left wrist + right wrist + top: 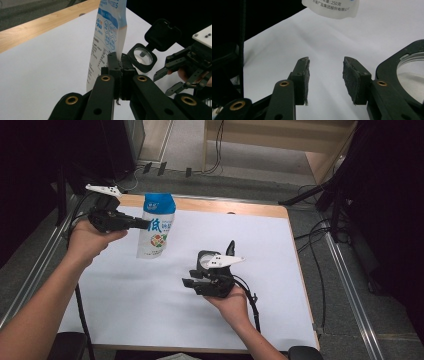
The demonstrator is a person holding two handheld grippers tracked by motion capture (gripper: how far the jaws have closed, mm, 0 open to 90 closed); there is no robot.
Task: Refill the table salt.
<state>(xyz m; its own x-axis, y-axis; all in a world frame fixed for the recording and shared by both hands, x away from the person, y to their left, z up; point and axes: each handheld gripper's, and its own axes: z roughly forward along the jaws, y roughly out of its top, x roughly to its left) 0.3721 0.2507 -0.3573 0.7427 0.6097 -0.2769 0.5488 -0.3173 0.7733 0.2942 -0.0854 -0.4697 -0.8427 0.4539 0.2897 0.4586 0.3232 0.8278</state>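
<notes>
The left gripper [141, 224] holds a white-and-blue printed pouch [156, 226] up off the counter [150, 295], its jaws pressed together on the pouch's side edge; the pouch hangs upright just ahead of that gripper, its bottom clear of the white sheet. The right gripper [325, 75] stands near the counter's middle with jaws apart and nothing between them, the pouch's bottom edge ahead and above. A black-framed round magnifier [142, 57] with its flip cover [162, 33] open sits just beside the right gripper. Bare white surface lies around both. The pouch is glossy, soft plastic film; the gripper pads [350, 77] are rough and dark. The counter has a pale wooden rim [225, 206]; grey floor and cables [315, 245] lie beyond.
</notes>
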